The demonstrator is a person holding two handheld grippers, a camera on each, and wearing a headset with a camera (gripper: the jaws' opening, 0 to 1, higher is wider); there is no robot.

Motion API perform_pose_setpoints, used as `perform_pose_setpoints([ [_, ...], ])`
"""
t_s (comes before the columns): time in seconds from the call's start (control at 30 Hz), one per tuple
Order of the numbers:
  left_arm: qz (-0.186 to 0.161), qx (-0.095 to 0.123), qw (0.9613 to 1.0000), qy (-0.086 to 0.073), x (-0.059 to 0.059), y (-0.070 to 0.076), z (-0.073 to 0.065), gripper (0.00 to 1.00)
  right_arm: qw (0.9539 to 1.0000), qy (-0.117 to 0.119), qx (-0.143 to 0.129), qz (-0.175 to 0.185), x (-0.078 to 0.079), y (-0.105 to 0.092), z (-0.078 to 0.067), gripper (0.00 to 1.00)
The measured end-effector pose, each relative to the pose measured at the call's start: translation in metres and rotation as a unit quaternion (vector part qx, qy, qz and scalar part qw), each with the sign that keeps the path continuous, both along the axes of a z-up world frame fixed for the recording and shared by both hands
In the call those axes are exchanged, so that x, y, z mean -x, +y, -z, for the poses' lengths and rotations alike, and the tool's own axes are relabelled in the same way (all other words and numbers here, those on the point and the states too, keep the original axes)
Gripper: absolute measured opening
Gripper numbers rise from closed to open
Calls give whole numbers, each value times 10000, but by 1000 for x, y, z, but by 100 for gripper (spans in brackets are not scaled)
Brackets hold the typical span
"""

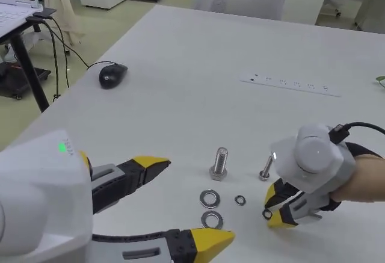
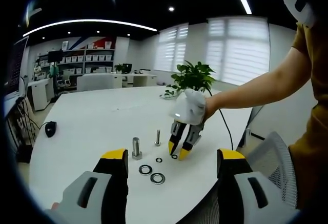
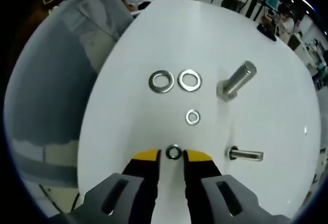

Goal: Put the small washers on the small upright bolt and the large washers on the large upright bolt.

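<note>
Four washers lie flat on the white table [image 1: 180, 64], and none is on a bolt yet. The first large washer [image 1: 209, 199] and the second large washer [image 1: 212, 219] sit close together, just in front of the large bolt [image 1: 220, 163], which stands up on its head. The small bolt [image 1: 266, 168] stands up to the right of it. A loose small washer [image 1: 240, 200] lies in front of the gap between the two bolts. The other small washer [image 3: 173, 152] is right between the tips of the right tongs [image 1: 272, 213]. Those tips point down at the table, one on each side of the ring. They look a tiny bit apart from it, not pinching yet. The left tongs [image 1: 192, 200] are wide apart, hold nothing and hang near the large washers.

I think the step in hand is picking up this small washer. Next the right tongs need to squeeze shut on its thin edge, lift it, carry it over the small bolt and drop its hole over the top.
</note>
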State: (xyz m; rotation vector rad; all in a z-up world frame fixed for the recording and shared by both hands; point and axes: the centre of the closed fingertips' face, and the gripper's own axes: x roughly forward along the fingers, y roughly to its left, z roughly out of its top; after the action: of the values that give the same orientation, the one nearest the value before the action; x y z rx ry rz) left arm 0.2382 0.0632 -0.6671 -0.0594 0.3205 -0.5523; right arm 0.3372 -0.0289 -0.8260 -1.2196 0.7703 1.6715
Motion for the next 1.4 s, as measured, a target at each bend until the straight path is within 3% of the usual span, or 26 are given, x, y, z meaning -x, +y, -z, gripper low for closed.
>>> perform_pose_setpoints([
  [0.2, 31, -13, 10000, -10, 0, -3, -1, 70, 9998, -111, 96, -151, -1, -1, 0, 14],
  [0.57, 45, -26, 10000, -12, 3, -4, -2, 70, 9998, -59, 173, 98, -4, -4, -4, 12],
  [0.7, 26, -13, 10000, -21, 3, -4, -3, 70, 9997, -80, 93, 233, -13, -8, -21, 12],
  [0.93, 84, -29, 10000, -15, 2, -9, -2, 69, 9986, -334, -14, 415, -40, -10, -51, 12],
  [1.13, 90, -3, 10000, -36, 1, -10, -3, 69, 9970, -596, -139, 468, -61, 1, -74, 12],
  [1.4, 45, 15, 10000, -19, 0, -8, -2, 69, 9969, -689, -140, 360, -71, 18, -77, 12],
])
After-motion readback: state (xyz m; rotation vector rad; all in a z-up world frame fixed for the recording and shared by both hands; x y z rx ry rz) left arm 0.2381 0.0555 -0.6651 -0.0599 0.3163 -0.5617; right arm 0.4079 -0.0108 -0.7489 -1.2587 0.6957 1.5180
